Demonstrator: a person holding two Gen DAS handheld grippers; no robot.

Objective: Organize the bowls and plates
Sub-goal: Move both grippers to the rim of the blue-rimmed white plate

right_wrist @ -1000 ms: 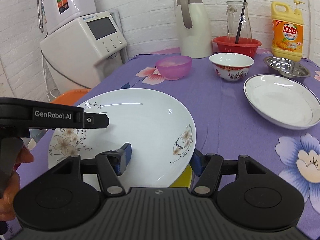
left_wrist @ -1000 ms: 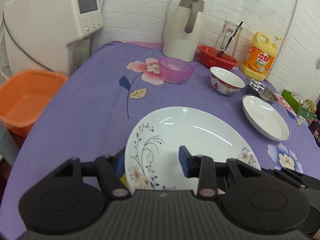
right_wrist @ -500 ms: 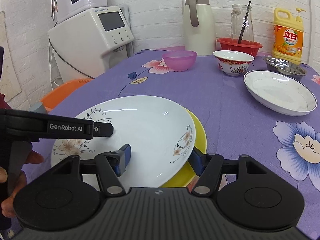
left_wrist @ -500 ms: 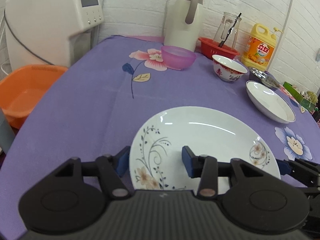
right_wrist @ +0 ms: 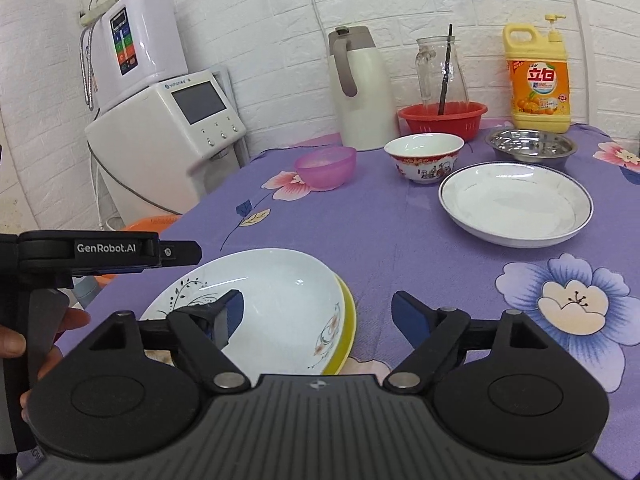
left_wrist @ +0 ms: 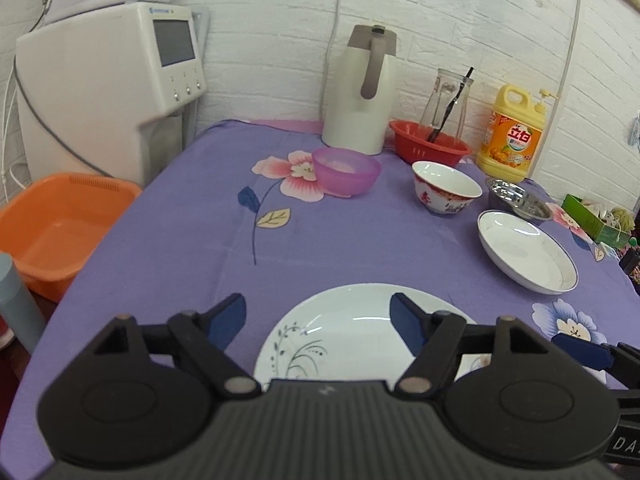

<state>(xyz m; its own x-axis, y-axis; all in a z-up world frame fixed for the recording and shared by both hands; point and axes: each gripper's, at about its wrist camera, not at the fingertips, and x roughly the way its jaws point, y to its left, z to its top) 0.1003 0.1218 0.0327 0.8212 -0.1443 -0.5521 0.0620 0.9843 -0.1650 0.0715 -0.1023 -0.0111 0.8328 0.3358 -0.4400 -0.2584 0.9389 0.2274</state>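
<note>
With both the left hand-held gripper and the right hand-held gripper spread wide, the floral plate sits off-centre on the yellow plate and could slide if nudged.

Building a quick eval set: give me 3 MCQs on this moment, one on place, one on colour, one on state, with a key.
1. Where does the floral plate lie?
A. in the orange basin
B. on top of a yellow plate
C. inside the steel bowl

2. What colour is the plastic bowl beside the white jug?
A. pink
B. green
C. black

3. How do the two tools stand?
A. both open, holding nothing
B. both shut on the floral plate
C. left tool shut on the jug

Key:
1 B: the yellow plate shows as a rim under the floral plate's right edge.
2 A: it is translucent pink.
3 A: the left tool and the right tool have jaws spread wide, neither gripping the plate.
</note>
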